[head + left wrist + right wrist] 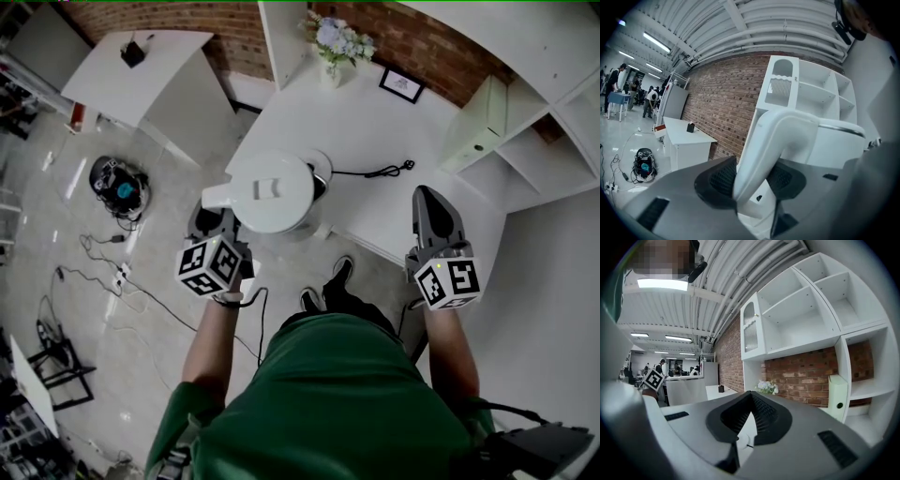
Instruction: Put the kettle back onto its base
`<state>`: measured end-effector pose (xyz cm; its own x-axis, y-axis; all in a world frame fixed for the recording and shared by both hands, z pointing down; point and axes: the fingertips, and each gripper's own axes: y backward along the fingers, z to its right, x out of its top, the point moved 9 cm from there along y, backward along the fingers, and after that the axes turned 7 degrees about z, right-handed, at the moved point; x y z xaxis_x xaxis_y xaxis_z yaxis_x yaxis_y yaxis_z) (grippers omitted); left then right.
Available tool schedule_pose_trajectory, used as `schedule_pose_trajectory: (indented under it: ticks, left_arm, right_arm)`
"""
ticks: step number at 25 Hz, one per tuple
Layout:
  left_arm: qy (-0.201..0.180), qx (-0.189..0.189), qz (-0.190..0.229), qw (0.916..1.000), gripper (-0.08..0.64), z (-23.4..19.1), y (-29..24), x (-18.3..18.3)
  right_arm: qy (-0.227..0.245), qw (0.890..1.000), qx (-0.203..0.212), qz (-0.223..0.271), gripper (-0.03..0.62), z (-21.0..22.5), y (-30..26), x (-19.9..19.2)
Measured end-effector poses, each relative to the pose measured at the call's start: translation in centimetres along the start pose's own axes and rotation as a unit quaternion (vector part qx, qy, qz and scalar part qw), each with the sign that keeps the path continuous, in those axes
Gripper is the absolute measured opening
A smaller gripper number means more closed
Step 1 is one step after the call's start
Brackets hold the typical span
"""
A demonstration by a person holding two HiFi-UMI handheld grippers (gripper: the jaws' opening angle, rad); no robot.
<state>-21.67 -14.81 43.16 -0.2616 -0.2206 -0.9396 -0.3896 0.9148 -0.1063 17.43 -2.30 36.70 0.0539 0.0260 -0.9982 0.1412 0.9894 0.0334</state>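
Brick wall (412,42) and white shelving (544,122) back a white table (375,122), whose near corner is where the work sits, so the person stands right at that corner.

Largest thing in hand is the kettle (270,192), white and round-lidded. It is carried upright over the table's edge, which would keep any water in and its underside facing down toward its seat. It looks lifted and not yet seated, and it overlaps the base (322,180), whose dark rim peeks out just beside its right flank. So it likely needs to go a little further right before it goes down.

The left gripper (220,225) does the carrying. In its own view the ribbed pads are clamped on either side of the kettle's handle (764,150), a grip low on the arch that lets the body hang forward of the jaws.

The right gripper (429,202) is held off to the side, well apart from the kettle. Its jaws are drawn together at the tips with nothing between them — idle, it seems, and clear of the landing spot.

A thin black cord (380,172) trails from the base across the table, away from the kettle's side — it should not foul the set-down.
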Motion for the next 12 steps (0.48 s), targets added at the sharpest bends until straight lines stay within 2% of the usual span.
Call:
schedule_pose_trajectory:
  ticks: [12]
  left_arm:
    - [-0.026, 0.024, -0.001, 0.9994, 0.195, 1.0, -10.2, -3.0]
  right_arm:
    - [-0.023, 0.999, 0.017, -0.017, 0.011, 7.8, -7.9, -2.0]
